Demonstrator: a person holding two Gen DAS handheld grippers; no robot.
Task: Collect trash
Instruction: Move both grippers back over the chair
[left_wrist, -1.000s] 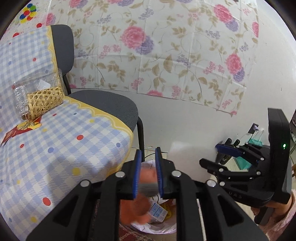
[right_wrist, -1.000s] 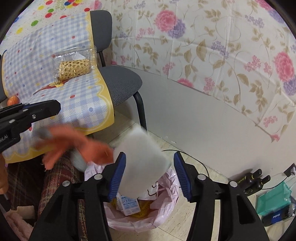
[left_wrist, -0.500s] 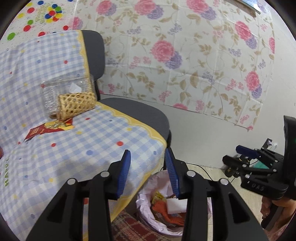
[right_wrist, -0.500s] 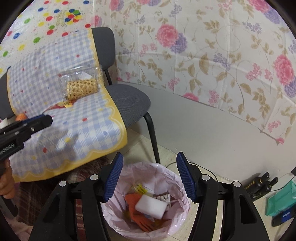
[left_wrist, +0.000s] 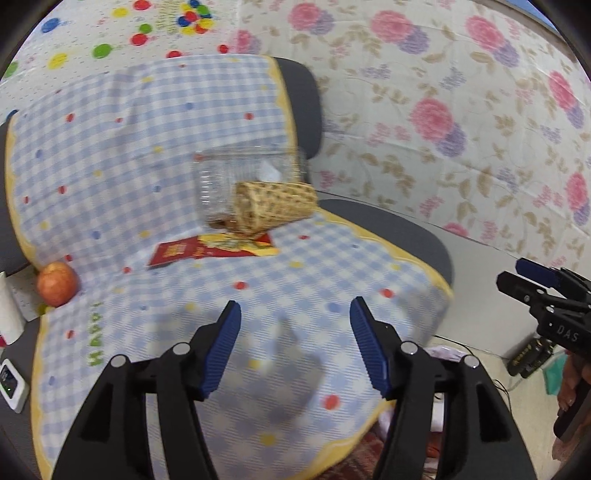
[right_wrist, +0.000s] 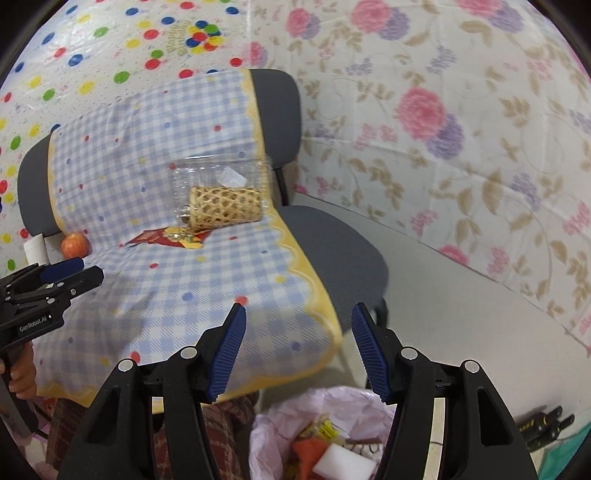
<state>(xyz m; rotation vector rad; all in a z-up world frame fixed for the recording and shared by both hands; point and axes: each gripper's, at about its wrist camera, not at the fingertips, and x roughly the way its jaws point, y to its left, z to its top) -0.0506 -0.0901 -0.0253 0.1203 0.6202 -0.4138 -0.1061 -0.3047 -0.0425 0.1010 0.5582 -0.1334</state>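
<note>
Both tools were wide open and carried nothing: the left tool (left_wrist: 295, 347) hung over the checked cloth, the right tool (right_wrist: 298, 349) hovered above the cloth's yellow edge, blue pads spread apart.

Ahead of them, the woven bamboo tube (left_wrist: 275, 208) lay on its side, long axis running left to right across the seat, its open end facing left and a little toward the cameras. It touched the clear plastic container (left_wrist: 236, 181) standing just behind it, against the chair back. A red and yellow wrapper (left_wrist: 210, 249) lay flat right in front of the tube, its long side running the same way. All three sat well beyond the fingertips, nearly centred in the left view and up to the left in the right view.

An apple (left_wrist: 57, 283) rested at the cloth's left edge, beside a white roll (right_wrist: 35, 251).

Below the right tool, the pink-lined trash bin (right_wrist: 280, 424) stood on the floor, holding a white block (right_wrist: 347, 461) and something orange (right_wrist: 308, 452).

The blue-and-white checked cloth (right_wrist: 177, 295) draped over grey chairs (right_wrist: 332, 243); floral sheeting (right_wrist: 461, 122) covered the wall, with dotted birthday sheeting (right_wrist: 92, 40) to its left.
</note>
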